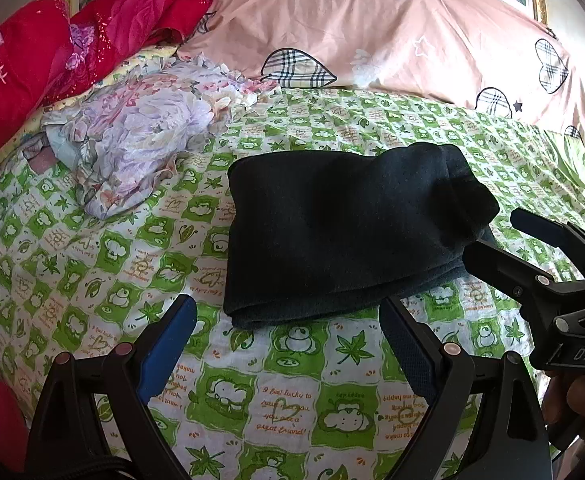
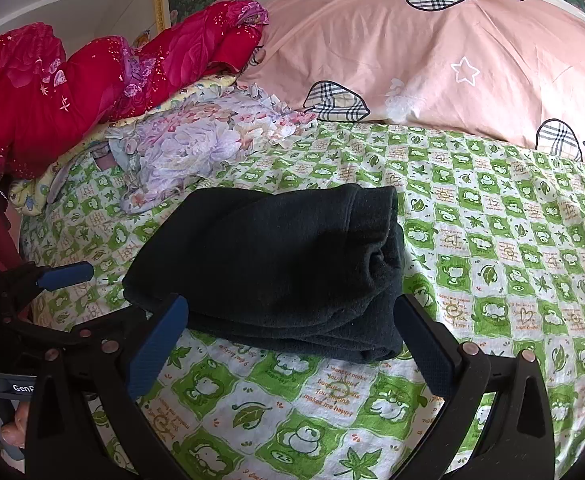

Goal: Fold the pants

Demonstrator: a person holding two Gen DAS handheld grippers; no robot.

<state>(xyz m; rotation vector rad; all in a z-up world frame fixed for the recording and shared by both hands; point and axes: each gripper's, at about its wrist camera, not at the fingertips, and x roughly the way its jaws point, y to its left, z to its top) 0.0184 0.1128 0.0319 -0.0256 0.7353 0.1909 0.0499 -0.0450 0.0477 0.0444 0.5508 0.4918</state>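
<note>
Both tongs, left (image 1: 288,344) and right (image 2: 292,344), hang released and empty. I find the dark, soft fleece pants (image 2: 276,264) folded on the green-checked bed sheet (image 2: 492,240); limp, light cloth, best pinched at corner edges.

A home bedroom was the setting, marked by a green cartoon-print bedsheet (image 2: 492,240), pink pillow (image 2: 432,60) and red quilt (image 2: 52,92).
</note>
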